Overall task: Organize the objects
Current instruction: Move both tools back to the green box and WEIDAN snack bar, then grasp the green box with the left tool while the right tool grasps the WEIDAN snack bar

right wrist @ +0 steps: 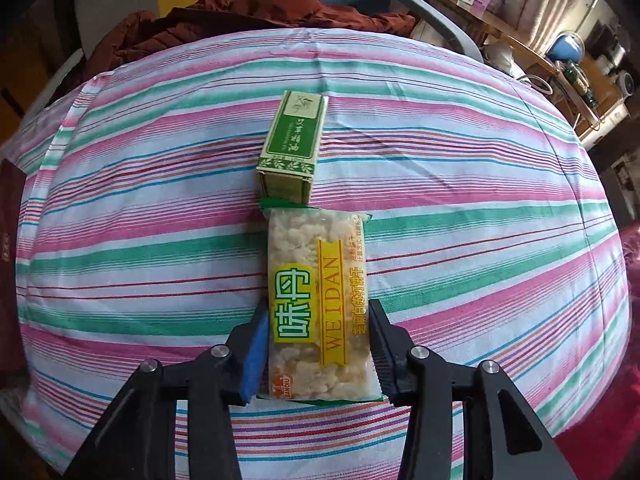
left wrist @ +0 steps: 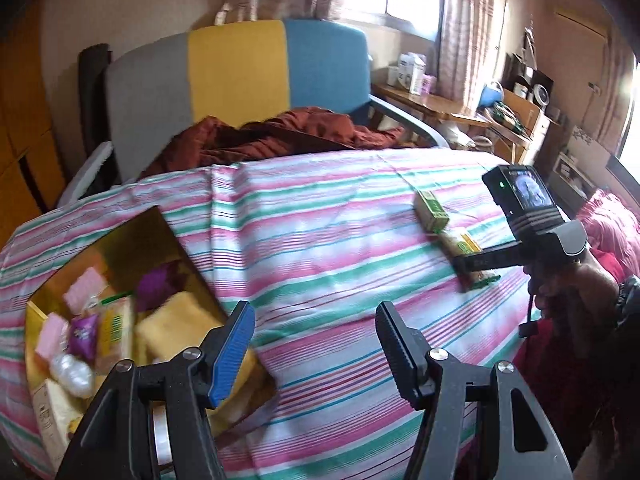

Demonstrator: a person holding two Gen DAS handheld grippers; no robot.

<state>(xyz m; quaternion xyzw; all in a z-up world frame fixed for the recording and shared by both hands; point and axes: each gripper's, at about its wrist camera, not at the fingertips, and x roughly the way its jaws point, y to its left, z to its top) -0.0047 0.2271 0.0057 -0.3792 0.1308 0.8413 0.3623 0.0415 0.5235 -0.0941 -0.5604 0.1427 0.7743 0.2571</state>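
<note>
A snack packet (right wrist: 320, 304) marked "WEIDAN" lies lengthwise on a striped bedsheet (right wrist: 480, 208), its near half set between the jaws of the right gripper (right wrist: 318, 344), which stand at the packet's two long edges; whether they press it or merely flank it cannot be told. Just beyond the packet's far end, touching or nearly so, sits a small green carton (right wrist: 292, 148) printed with leaf motifs, also lying flat. In the left wrist view the same carton (left wrist: 430, 210) and packet (left wrist: 464, 246) appear at the right of the bed, with the right gripper (left wrist: 480, 262) reaching over them from a person's hand (left wrist: 560, 288). The left gripper (left wrist: 316, 340) hangs above the sheet with its jaws wide apart and nothing between them. Beside it, at the left of the bed, an open yellow box (left wrist: 160, 224) holds a jumble of pink, purple and yellow packets. Behind the bed, a rust-coloured garment (left wrist: 256, 136) is heaped in a chair (left wrist: 240, 64) upholstered in grey, yellow and blue.
</note>
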